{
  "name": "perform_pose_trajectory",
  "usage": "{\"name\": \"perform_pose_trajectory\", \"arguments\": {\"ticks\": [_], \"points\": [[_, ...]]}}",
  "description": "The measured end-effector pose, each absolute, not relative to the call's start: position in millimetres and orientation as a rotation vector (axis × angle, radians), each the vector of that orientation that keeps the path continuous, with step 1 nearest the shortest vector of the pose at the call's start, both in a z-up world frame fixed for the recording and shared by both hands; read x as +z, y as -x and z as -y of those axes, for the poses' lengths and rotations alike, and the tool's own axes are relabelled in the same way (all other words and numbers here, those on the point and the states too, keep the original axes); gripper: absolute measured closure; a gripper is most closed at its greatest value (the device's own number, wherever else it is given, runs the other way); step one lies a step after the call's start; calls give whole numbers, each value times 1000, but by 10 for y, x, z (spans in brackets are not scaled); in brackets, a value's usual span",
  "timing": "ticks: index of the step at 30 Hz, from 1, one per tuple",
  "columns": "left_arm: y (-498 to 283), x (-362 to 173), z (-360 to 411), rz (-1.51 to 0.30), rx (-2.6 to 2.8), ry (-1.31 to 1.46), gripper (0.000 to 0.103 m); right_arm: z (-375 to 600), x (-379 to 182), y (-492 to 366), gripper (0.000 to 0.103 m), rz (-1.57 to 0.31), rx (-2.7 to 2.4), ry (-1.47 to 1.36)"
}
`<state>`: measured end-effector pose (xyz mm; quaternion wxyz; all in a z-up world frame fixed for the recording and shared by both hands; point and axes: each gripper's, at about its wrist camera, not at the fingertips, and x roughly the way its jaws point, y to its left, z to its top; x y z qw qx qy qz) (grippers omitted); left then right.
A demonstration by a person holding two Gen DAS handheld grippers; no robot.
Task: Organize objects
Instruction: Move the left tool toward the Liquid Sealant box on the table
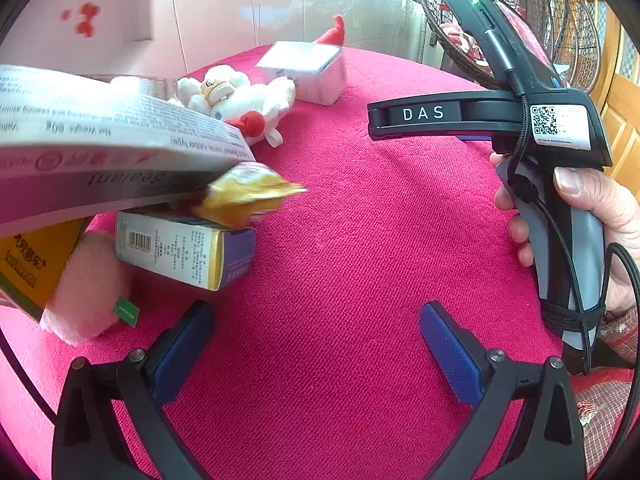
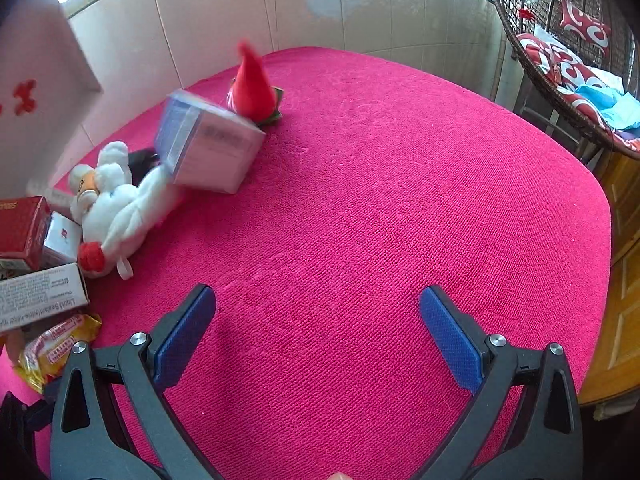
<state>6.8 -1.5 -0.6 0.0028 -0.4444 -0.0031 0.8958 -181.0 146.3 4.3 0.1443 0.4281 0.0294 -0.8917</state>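
Blue-padded fingers [image 1: 182,354] of the left gripper [image 1: 316,350] fill the bottom of its own view, spread wide with nothing between them, only the pink cloth [image 1: 360,240] showing in the gap, and neither pad meets any object. Just ahead and to the left of that gripper a small blue and gold carton [image 1: 184,250] lies on the cloth, with a yellow snack packet [image 1: 244,194] resting on top of it and a long white sealant box [image 1: 100,148] slanting above both; a pink fluffy item [image 1: 86,292] with a green tag sits beside the carton, touching a yellow box [image 1: 32,264] at the far left edge. Farther ahead a white plush toy [image 1: 240,102] lies on its side, and beyond it stands a white carton [image 1: 308,70] with a red plush cone [image 1: 336,32] behind. To the right in this view a hand [image 1: 600,224] holds the right gripper's handle. Seen from its own camera, the right gripper [image 2: 318,340] is likewise fully parted over bare cloth, gripping nothing and touching nothing. Well ahead and to its left the white carton is tilted and blurred, leaning against the plush toy, with the red cone just behind it. At the left edge near that gripper sit a red box [image 2: 22,232], a small white box [image 2: 62,242], the sealant box and the yellow packet
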Motion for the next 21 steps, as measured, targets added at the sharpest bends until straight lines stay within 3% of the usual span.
{"name": "perform_pose_trajectory", "arguments": {"ticks": [5,21], "points": [[-150,-18,-16,8,2810,1392,0,-1470,42,1814,0,-35,-2554,-1231],[-137,13,33,8,2807,1396,0,-1482,36,1872,0,-117,-2576,-1237]]}}
